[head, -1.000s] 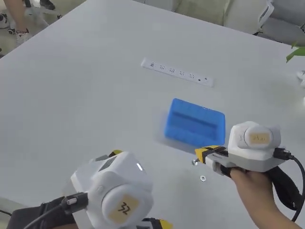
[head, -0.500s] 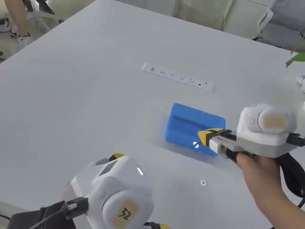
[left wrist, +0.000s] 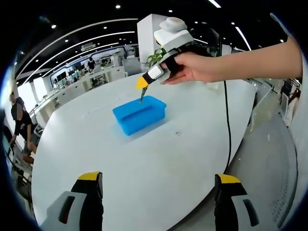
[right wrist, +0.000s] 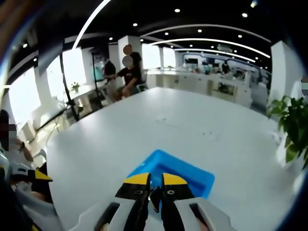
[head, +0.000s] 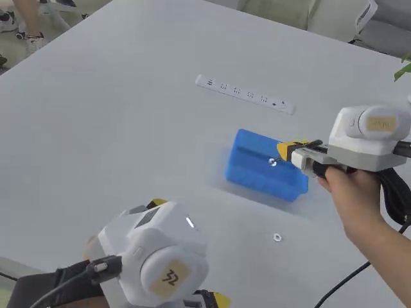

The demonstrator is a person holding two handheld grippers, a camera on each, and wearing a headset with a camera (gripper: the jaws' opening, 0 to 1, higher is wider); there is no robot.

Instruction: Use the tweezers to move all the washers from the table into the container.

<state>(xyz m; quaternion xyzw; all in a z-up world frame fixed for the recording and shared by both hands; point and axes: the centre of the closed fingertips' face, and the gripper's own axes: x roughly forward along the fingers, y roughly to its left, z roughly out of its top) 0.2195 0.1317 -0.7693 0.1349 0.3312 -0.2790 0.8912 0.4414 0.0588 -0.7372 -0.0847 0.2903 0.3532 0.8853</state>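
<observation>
Over container (head: 253, 172), right gripper's (head: 286, 150) tweezers (head: 277, 158) holding washer (head: 273, 162), table (head: 128, 96) around

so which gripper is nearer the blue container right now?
Right. The right gripper hangs just above the blue container, its tweezers pointing down into it. The left gripper sits open at the near edge of the table, well short of the container.

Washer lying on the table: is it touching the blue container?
Apart. The head view shows the washer lying flat by itself, with a clear strip of bare table between it and the near wall of the blue container.
</observation>
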